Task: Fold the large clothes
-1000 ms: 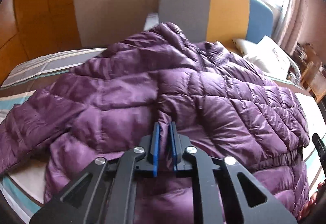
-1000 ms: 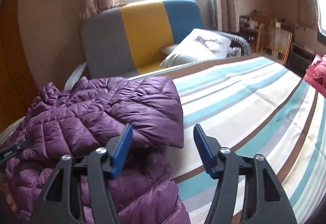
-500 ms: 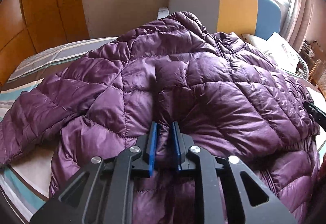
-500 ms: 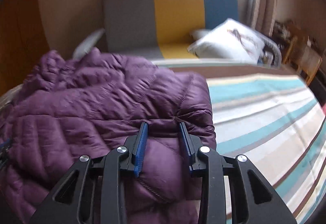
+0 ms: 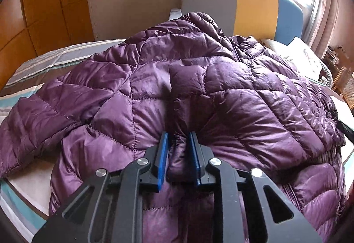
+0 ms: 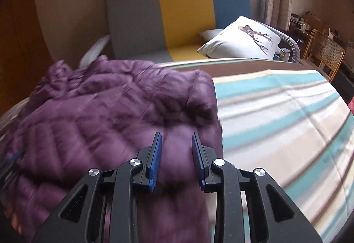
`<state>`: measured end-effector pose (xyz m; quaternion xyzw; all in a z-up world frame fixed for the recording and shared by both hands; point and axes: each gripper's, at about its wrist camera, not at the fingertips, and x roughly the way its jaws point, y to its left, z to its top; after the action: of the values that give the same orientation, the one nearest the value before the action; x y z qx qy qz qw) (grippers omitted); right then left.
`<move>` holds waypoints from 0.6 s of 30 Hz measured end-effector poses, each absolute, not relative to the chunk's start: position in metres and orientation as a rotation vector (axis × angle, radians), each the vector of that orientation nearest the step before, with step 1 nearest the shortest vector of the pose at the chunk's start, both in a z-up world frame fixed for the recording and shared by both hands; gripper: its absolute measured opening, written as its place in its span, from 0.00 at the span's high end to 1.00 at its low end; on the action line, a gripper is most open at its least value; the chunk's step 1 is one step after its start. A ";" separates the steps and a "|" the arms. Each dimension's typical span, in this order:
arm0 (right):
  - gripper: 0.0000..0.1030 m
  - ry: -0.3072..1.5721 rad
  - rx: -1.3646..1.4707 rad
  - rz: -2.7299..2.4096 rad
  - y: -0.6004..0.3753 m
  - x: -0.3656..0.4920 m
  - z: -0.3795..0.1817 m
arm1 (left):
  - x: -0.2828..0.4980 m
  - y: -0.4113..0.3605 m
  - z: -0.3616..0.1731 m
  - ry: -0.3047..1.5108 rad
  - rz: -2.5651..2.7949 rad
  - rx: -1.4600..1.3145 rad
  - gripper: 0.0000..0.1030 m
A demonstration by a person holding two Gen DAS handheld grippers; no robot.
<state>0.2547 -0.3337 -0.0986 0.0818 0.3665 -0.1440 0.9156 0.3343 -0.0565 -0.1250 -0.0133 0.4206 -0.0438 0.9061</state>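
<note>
A purple quilted puffer jacket (image 5: 199, 92) lies spread on the striped bed, one sleeve stretched to the left. My left gripper (image 5: 178, 141) is shut on a pinched fold of the jacket near its hem. The jacket shows blurred in the right wrist view (image 6: 115, 114), filling the left half. My right gripper (image 6: 176, 143) is closed on a thick fold of the jacket near its right edge, blue pads pressing on both sides.
The bed's striped cover (image 6: 276, 114) stretches to the right. A grey, yellow and blue sofa (image 6: 183, 19) with a white deer-print pillow (image 6: 243, 39) stands behind the bed. A wicker chair (image 6: 323, 52) stands at the far right. Wooden wall panels (image 5: 48, 8) are at the left.
My right gripper moved left onto the jacket and closed from wide open onto a fold. My left gripper stayed shut on the jacket, which shifted and now lies flatter.
</note>
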 end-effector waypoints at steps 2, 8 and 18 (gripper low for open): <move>0.73 0.762 0.172 -0.288 -0.327 0.236 -0.101 | 0.334 -0.056 -0.124 0.868 -0.095 -0.033 0.79; 0.73 0.852 0.196 -0.329 -0.331 0.231 -0.128 | 0.318 -0.043 -0.110 0.819 -0.092 -0.065 0.17; 0.71 0.851 0.148 -0.353 -0.325 0.230 -0.131 | 0.271 0.029 -0.088 0.750 0.032 -0.201 0.02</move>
<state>0.2300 -0.3248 -0.1313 0.0713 0.4100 -0.1701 0.8932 0.2705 0.0293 -0.0885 -0.0981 0.3655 0.0158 0.9255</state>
